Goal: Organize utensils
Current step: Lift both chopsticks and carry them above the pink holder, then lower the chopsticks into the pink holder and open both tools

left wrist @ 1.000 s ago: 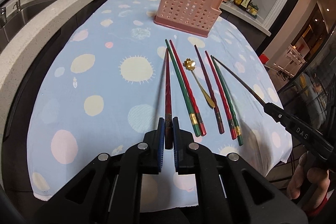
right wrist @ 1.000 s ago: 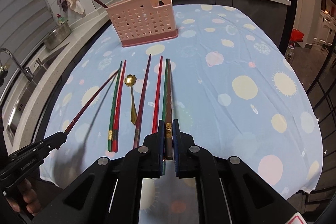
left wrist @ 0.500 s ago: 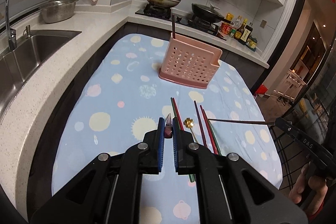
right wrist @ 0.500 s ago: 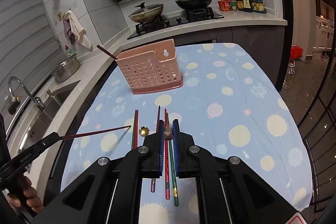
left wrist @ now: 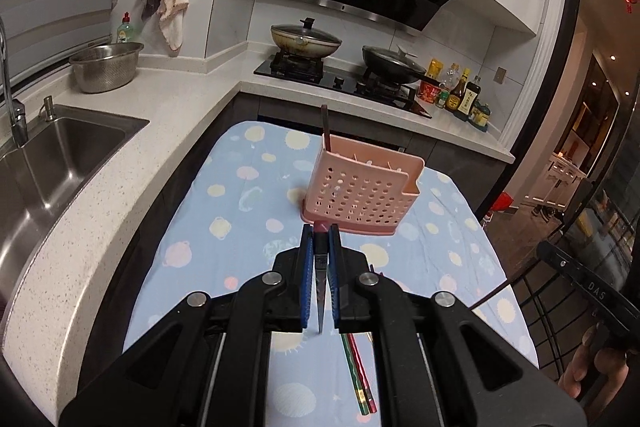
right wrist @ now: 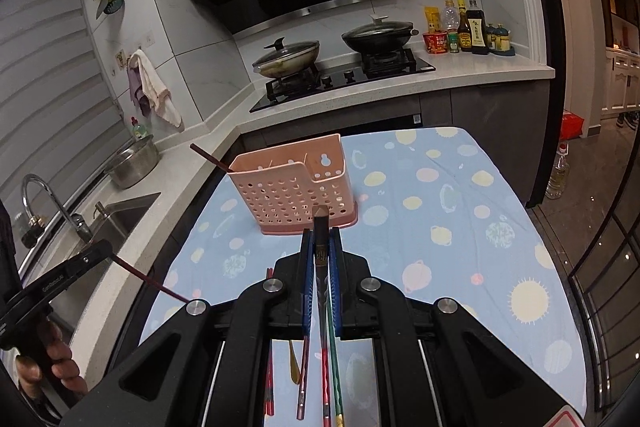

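Left wrist view: left gripper clamped on a dark red chopstick, butt end poking up between the blue pads, tip hanging below the jaws. Straight ahead on the dotted blue tablecloth, a pink perforated utensil holder, one dark chopstick already standing in its left compartment. Down at the cloth's near edge, a green and red pair waiting. At far right, the other tool in a hand.

Right wrist view: right gripper pinching a brown chopstick by its gold-banded end, shaft running down under the jaws. Same holder dead ahead, dividers visible at its open top. Below, loose chopsticks and a gold spoon on the cloth. At left, the other gripper with its red stick slanting toward the table.

Probably mid-carry toward the holder. Best done by tipping each stick near upright, lining the lower tip over one compartment, lowering until well inside the rim, then releasing; one hand at a time, to keep the sticks from crossing or knocking the light basket over.
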A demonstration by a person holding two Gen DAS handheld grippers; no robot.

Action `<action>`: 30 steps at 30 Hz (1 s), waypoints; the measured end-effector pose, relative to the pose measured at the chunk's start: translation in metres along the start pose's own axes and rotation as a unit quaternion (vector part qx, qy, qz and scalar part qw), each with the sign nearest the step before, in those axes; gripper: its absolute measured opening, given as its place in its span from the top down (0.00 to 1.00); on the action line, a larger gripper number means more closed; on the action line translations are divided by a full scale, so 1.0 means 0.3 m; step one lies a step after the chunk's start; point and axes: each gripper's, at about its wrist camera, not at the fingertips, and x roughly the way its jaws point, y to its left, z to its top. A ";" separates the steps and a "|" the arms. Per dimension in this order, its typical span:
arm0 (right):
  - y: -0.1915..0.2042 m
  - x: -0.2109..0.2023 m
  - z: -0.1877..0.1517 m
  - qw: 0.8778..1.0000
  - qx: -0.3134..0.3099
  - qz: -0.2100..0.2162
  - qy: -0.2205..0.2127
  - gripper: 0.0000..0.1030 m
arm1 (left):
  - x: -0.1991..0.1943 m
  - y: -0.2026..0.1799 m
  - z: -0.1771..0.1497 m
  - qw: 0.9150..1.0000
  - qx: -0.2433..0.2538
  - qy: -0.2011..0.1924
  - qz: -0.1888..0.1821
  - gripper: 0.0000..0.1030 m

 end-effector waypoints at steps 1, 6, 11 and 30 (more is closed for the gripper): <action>0.001 0.005 0.013 1.000 0.000 0.001 -0.003 0.93 | 0.003 -0.006 0.022 1.000 0.002 -0.005 -0.001 0.93; -0.003 0.032 0.078 1.000 0.008 0.015 -0.014 0.93 | 0.012 -0.041 0.123 0.999 0.013 -0.031 -0.011 0.93; 0.014 0.063 0.163 0.999 0.008 0.031 -0.029 0.93 | 0.030 -0.076 0.235 0.998 0.016 -0.055 -0.030 0.93; 0.115 0.245 0.547 0.991 0.017 0.076 -0.112 0.93 | 0.189 -0.219 0.646 0.986 0.064 -0.150 -0.031 0.93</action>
